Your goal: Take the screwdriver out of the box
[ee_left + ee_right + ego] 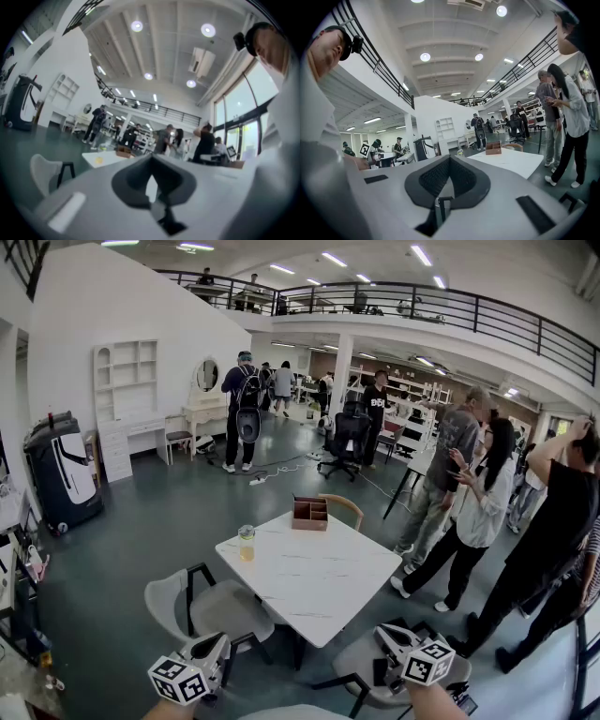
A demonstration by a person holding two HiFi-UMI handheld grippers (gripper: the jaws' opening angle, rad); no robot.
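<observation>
Jaws on left gripper (214, 649) and right gripper (389, 634) meet, empty. The box (309, 513) sits at twelve o'clock on the table (319, 601), well apart, screwdriver unseen. Approach seems pending; next, reach in and open one gripper.

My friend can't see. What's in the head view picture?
A white table stands in the middle, with a brown box at its far edge and a cup of yellow drink nearby. The left gripper and right gripper show at the bottom, short of the table.

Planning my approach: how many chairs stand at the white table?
3: left grey chair beside the table, near grey chair at its front corner, wooden chair behind the box.
</observation>
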